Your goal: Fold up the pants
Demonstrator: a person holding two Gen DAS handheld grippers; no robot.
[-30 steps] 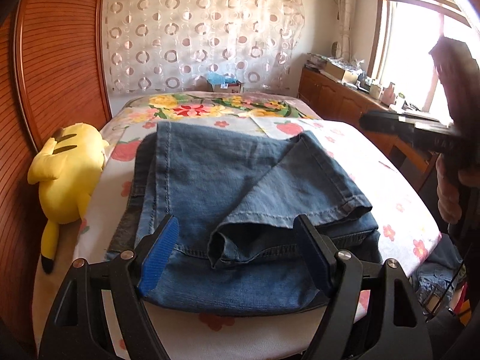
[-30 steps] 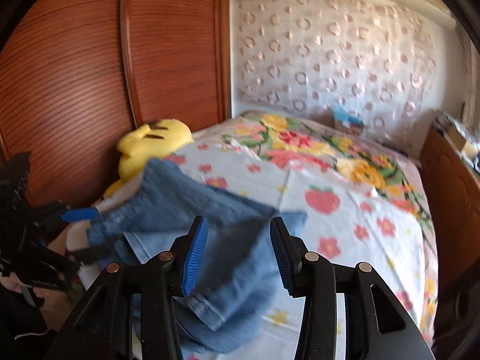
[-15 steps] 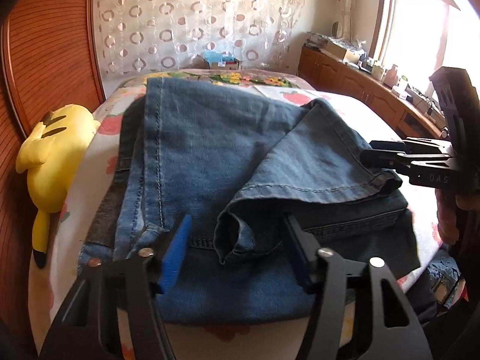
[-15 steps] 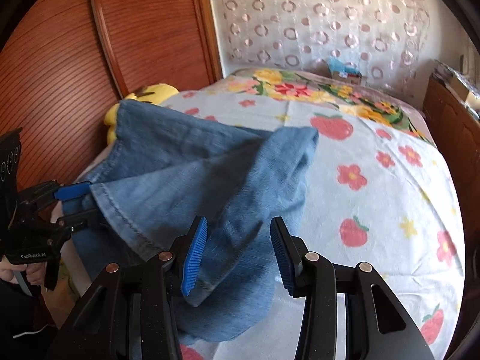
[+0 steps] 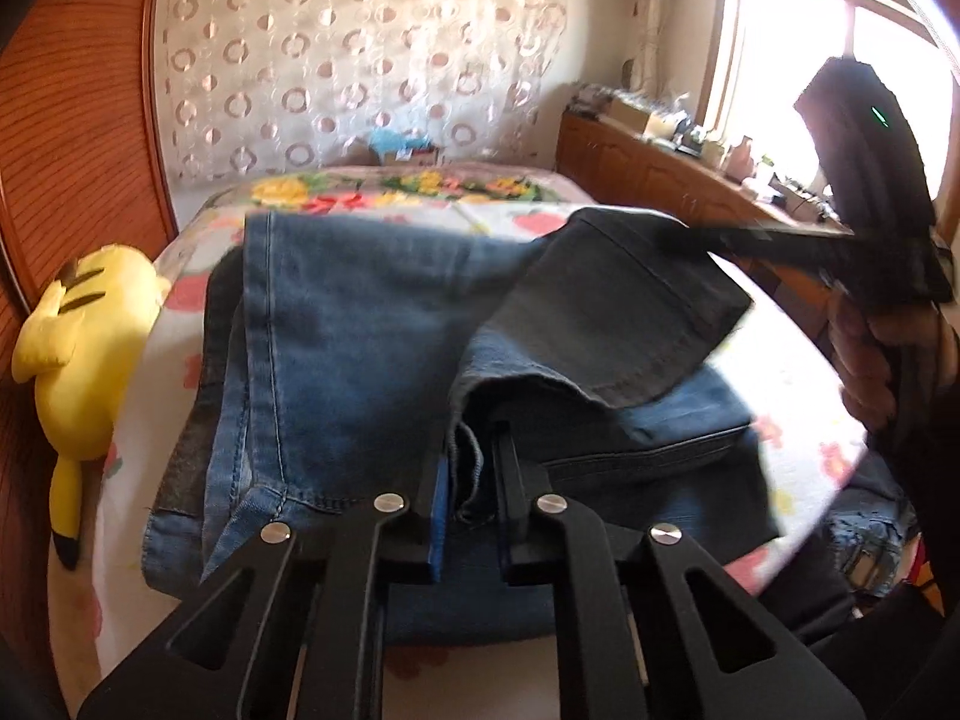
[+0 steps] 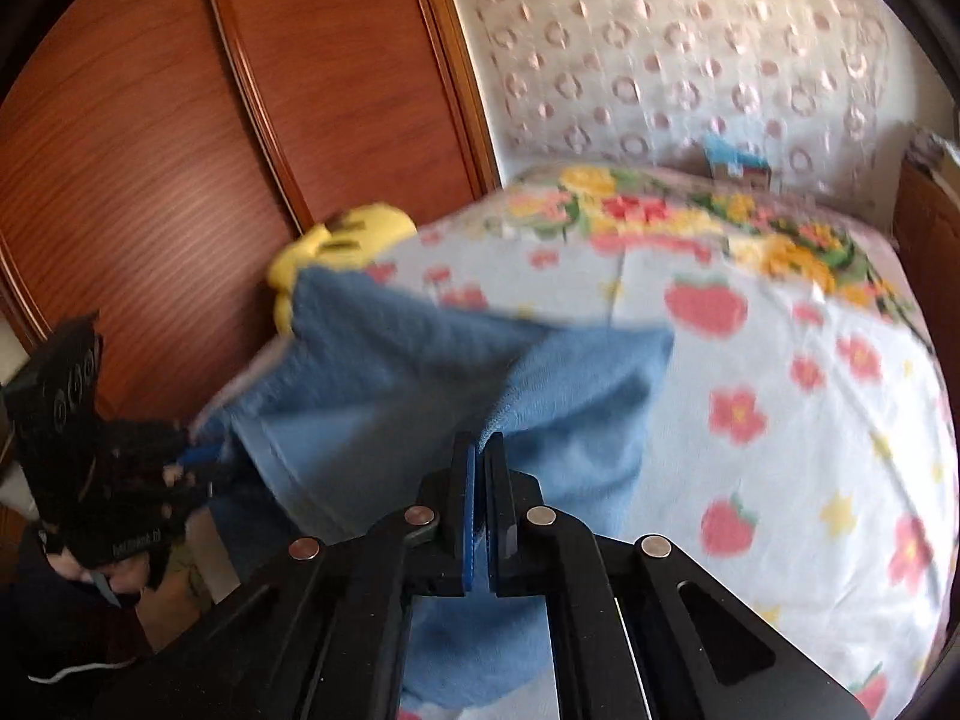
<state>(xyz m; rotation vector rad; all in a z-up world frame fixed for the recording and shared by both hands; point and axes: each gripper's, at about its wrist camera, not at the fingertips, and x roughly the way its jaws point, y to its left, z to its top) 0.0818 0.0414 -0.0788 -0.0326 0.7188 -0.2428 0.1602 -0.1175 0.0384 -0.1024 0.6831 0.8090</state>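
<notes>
Blue denim pants (image 5: pixel 360 348) lie folded on the bed's near end, and also show in the right wrist view (image 6: pixel 390 378). My left gripper (image 5: pixel 471 468) is shut on the hem fold of the upper leg layer at the near edge. My right gripper (image 6: pixel 480 480) is shut on the denim edge at the right side; in the left wrist view it shows at the right (image 5: pixel 678 237), pinching the lifted leg end. The held layer is raised off the layers beneath. The left gripper shows at the left in the right wrist view (image 6: pixel 198 456).
A yellow plush toy (image 5: pixel 78 348) lies along the bed's left edge by the wooden wardrobe (image 6: pixel 180 150). The floral bedsheet (image 6: pixel 780 390) stretches beyond the pants. A wooden cabinet (image 5: pixel 660 180) with clutter stands under the window at the right.
Both grippers closed on the pants: the left on the near hem fold, the right on the leg end. The top layer is now lifted off the bed.
</notes>
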